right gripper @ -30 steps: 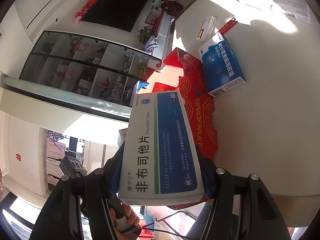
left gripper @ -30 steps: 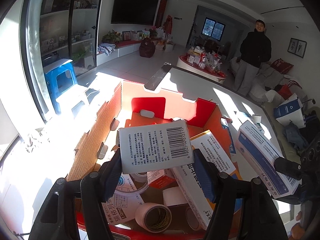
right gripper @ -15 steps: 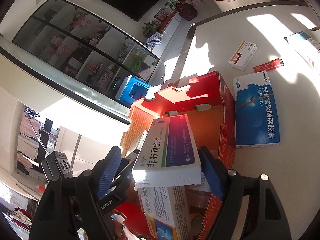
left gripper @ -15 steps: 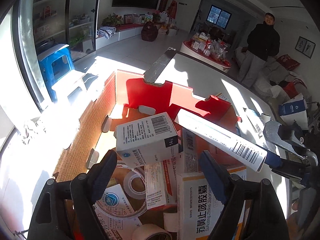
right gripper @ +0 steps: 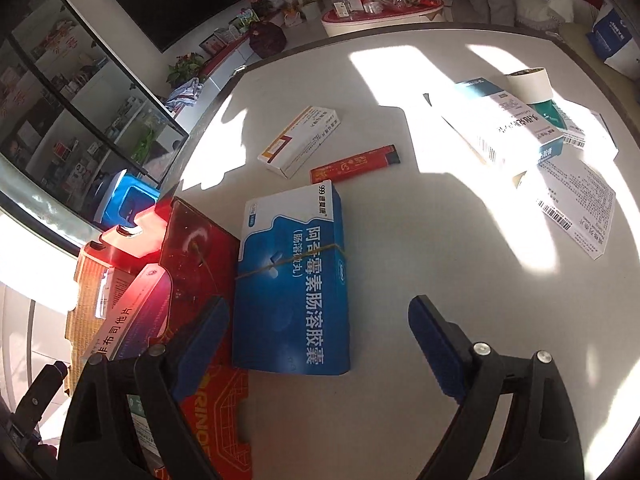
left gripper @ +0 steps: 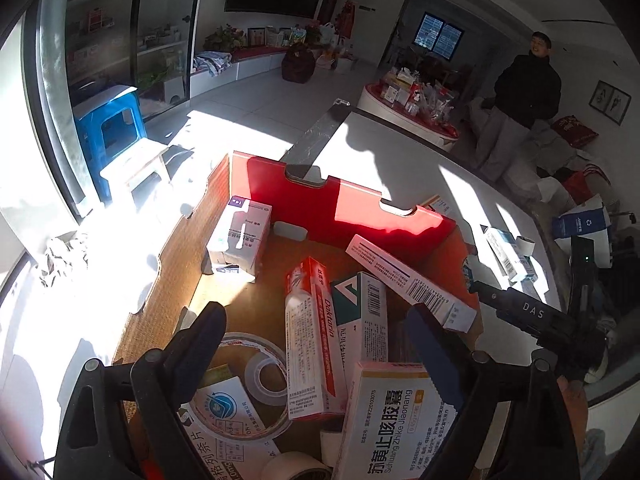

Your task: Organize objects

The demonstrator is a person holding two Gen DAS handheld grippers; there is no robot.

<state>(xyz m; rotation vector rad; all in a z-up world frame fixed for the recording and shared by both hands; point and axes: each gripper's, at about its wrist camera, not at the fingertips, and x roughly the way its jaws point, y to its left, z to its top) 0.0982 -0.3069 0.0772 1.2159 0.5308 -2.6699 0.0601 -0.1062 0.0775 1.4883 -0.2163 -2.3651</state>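
My left gripper [left gripper: 316,320] hangs over the red cardboard carton [left gripper: 340,204], its jaws opening with nothing between them. In the carton lie a white-and-purple box [left gripper: 240,236], a long white barcode box [left gripper: 408,280], a red-and-white tube box [left gripper: 308,340], a yellow-and-white box [left gripper: 396,420] and tape rolls [left gripper: 260,368]. My right gripper [right gripper: 320,312] is over the white table, jaws opening and holding nothing. A blue medicine box [right gripper: 296,280] lies flat on the table below it, against the carton's red flap [right gripper: 196,248]. A blue-and-white box [right gripper: 132,320] leans inside the carton.
On the table lie a white-and-yellow box [right gripper: 300,140], a flat red pack [right gripper: 356,164], a long white box [right gripper: 496,128], a tape roll [right gripper: 528,80] and a printed leaflet [right gripper: 576,204]. A person [left gripper: 524,92] stands at the back. A blue stool [left gripper: 112,128] is on the floor at left.
The left gripper let go of the white barcode box, which now rests in the carton. The right gripper released the blue-and-white box into the carton and swung right over the table.
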